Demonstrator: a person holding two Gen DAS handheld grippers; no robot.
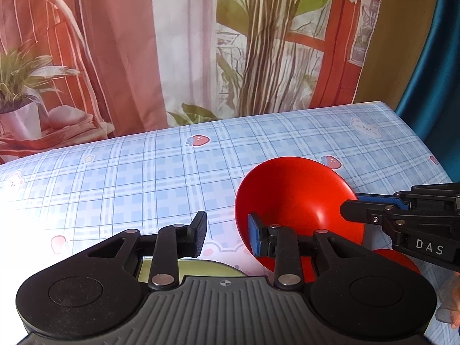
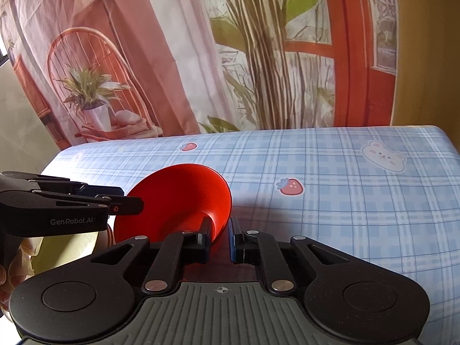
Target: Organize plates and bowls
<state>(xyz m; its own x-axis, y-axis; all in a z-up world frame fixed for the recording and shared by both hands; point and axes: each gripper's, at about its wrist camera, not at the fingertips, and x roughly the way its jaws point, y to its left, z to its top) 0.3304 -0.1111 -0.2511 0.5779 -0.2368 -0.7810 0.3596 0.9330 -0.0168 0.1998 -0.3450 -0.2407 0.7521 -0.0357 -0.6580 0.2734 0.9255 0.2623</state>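
On the blue checked cloth of the table point(image 2: 330, 189), a red bowl point(image 2: 184, 198) is being tipped up onto its edge, its open mouth facing the left wrist camera and its underside turning toward the far right corner. The right tongs point(image 2: 220, 241) are pinching the bowl's near rim, one pad inside the wall and the blue pad outside, jaws nearly together with only the thin wall between them. The left tongs point(image 1: 227, 237) are standing at a moderate gap over the cloth; their blue finger point(image 1: 254, 237) is lying against or just in front of the bowl's lower rim, and I cannot tell whether it is touching, while the black finger point(image 1: 198, 234) is sitting clear of it, so they are holding nothing. A second red piece point(image 1: 399, 260), probably another bowl or plate, is peeking out below the right tongs, and a pale green dish point(image 1: 201, 270) is showing under the left tongs. Being round, the bowl has no real long axis; what matters is its central axis, which is leaning well off vertical, closer to level than upright. To do this step well, I judge the rim pinch should be kept deep enough that the smooth wall is not slipping, and the bowl should be levelled before it is being lowered onto its matching red piece, with the left tongs steadying the opposite rim rather than pushing it sideways.
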